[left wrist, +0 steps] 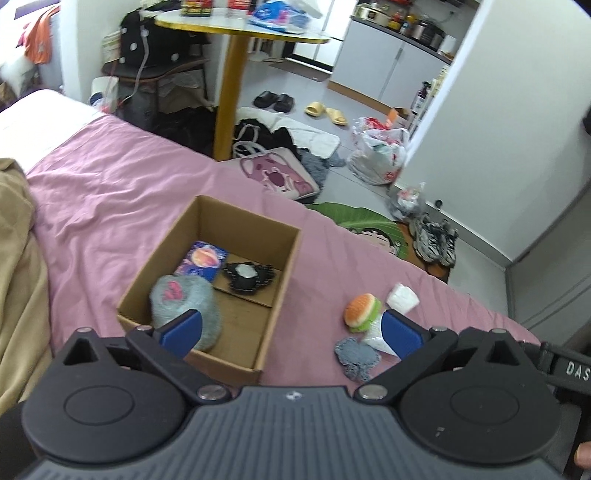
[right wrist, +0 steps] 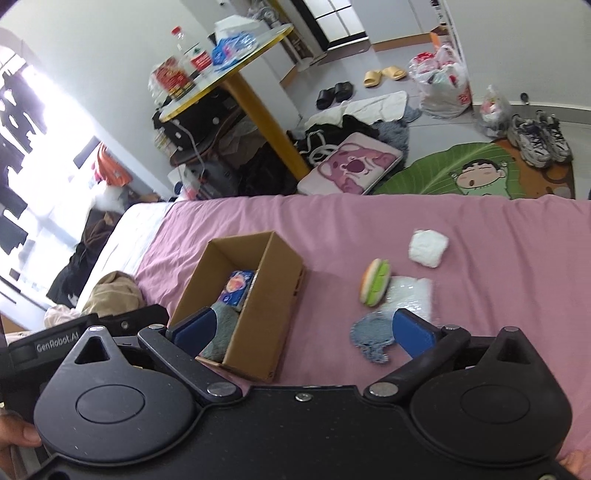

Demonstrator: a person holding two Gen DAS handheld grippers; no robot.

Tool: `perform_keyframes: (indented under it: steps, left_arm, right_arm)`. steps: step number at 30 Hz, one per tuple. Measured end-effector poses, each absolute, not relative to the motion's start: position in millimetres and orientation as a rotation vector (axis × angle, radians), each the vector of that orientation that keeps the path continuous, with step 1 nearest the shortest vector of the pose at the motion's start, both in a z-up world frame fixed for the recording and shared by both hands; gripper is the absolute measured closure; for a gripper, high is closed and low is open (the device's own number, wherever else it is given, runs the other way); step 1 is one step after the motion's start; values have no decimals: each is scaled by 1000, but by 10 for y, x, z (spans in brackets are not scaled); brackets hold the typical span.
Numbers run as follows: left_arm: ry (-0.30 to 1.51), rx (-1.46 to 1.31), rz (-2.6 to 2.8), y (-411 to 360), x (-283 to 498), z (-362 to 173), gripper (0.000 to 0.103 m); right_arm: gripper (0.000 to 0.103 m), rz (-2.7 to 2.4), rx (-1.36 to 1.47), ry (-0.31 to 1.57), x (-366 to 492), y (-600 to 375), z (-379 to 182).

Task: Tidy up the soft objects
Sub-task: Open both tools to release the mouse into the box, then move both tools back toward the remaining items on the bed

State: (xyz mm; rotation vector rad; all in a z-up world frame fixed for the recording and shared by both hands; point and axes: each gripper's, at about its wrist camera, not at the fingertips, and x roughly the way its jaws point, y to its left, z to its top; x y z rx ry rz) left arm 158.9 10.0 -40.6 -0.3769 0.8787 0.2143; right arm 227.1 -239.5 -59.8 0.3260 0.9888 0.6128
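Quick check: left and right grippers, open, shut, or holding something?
Left gripper: open, holding nothing.
Right gripper: open, holding nothing.

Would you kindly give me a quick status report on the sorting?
Left gripper and right gripper both open, empty. Brown cardboard box holds grey plush; knitted burger toy and blue denim patch lie on pink bedsheet. Nothing blocking.

The bed (right wrist: 369, 229) has a pink sheet. Behind it stands a round table (left wrist: 236, 26) on a yellow leg, on a grey floor (left wrist: 314, 92) with white walls (left wrist: 498, 129). A green rug (right wrist: 443, 170) lies near. Bright light comes from a window (right wrist: 37, 122).
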Motion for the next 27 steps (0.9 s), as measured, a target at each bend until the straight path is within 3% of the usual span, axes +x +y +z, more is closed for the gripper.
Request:
perform_keyframes:
  steps: [27]
  left_arm:
    - [1008,-319,132,-703,1915,-910,2]
  right_arm:
    - [0,493,424,1031,2416,-3046,-1024]
